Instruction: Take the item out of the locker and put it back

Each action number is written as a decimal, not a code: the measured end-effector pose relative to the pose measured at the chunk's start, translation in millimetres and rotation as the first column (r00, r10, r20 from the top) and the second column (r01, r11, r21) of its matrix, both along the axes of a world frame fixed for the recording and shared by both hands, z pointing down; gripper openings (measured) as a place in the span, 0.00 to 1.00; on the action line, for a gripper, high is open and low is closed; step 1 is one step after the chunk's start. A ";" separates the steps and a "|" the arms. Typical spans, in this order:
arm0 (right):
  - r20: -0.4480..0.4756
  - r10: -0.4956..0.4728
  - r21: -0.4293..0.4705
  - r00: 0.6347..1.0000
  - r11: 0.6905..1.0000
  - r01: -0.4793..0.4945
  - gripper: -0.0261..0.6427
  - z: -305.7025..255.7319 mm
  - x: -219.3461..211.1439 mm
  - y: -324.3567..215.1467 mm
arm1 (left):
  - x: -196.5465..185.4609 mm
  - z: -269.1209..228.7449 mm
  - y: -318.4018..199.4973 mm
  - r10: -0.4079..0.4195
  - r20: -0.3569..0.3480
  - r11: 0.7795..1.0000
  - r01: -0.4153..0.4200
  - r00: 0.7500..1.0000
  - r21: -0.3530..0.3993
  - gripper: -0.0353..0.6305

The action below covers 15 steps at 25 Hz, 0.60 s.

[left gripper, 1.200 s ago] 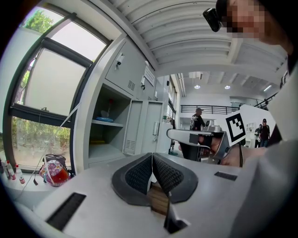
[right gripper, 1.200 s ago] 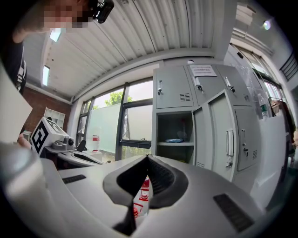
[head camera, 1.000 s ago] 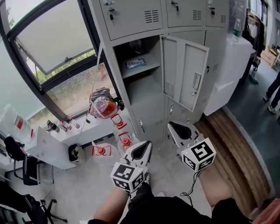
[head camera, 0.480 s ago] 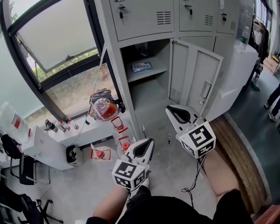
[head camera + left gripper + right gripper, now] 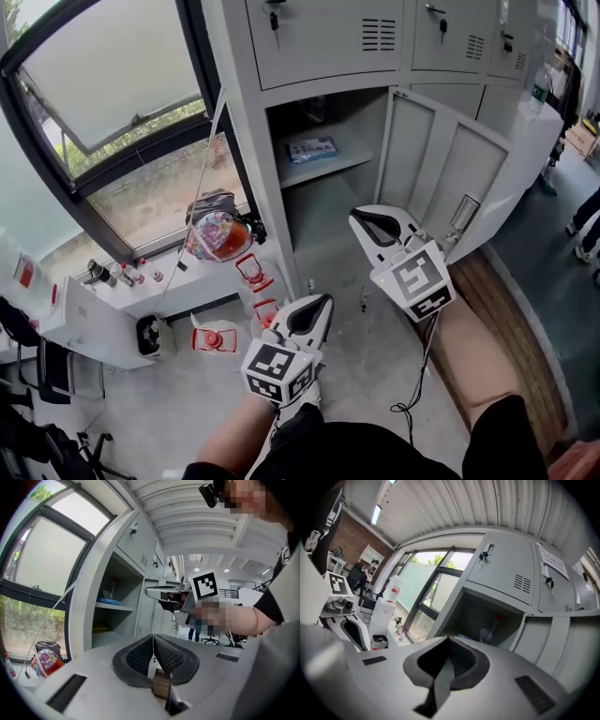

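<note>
**Both tongs come up to the open locker**

Both tongs have come closer to the locker [image 5: 246, 131] than they were a moment ago. The right one has come further and has gone up a bit.

On the left, the left gripper [image 5: 322, 302] hangs low, in front of the bottom part of the locker. Its jaws are pressed together and there is nothing in them.

In the middle is the open box of the locker. A flat blue packet [image 5: 312, 148] lies on the shelf [image 5: 330, 170] inside. Nothing touches it yet.

A little to the right, the right gripper [image 5: 358, 218] is up in front of the open box, below the shelf. Its jaws are closed too, and it holds nothing. Past it, the door [image 5: 441, 173] stands wide open.

The packet looks thin and light, so I think one gripper can lift it. It seems to have a smooth wrapper, so it may bend or slip. It lies flat, so the front edge looks like the best place to pinch it. The jaws must open first.
</note>
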State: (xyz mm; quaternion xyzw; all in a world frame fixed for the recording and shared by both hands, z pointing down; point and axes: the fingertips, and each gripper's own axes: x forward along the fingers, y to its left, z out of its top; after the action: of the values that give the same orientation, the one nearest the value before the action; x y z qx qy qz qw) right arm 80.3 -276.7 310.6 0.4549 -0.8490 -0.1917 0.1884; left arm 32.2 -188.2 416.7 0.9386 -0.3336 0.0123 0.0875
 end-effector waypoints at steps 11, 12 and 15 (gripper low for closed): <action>-0.127 0.035 -0.041 0.991 0.998 -0.041 0.21 12.7 0.4 -86.3 | 0.3 3.0 -62.3 0.051 0.033 0.999 -0.051 0.998 0.009 0.08; -0.147 0.037 -0.043 0.988 0.998 -0.044 0.21 13.7 0.7 -94.8 | 1.3 3.1 -67.9 0.056 0.040 0.998 -0.057 0.998 0.013 0.08; -0.214 0.038 -0.040 0.976 0.998 -0.048 0.23 15.5 0.2 -119.6 | 3.7 3.9 -84.4 0.070 0.053 0.997 -0.071 0.996 0.021 0.08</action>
State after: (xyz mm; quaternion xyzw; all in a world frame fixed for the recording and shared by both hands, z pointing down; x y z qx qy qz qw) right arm 80.5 -396.3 326.1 0.4458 -0.8179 -0.2161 0.2924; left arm 35.9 -272.5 420.6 0.9501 -0.3025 0.0363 0.0676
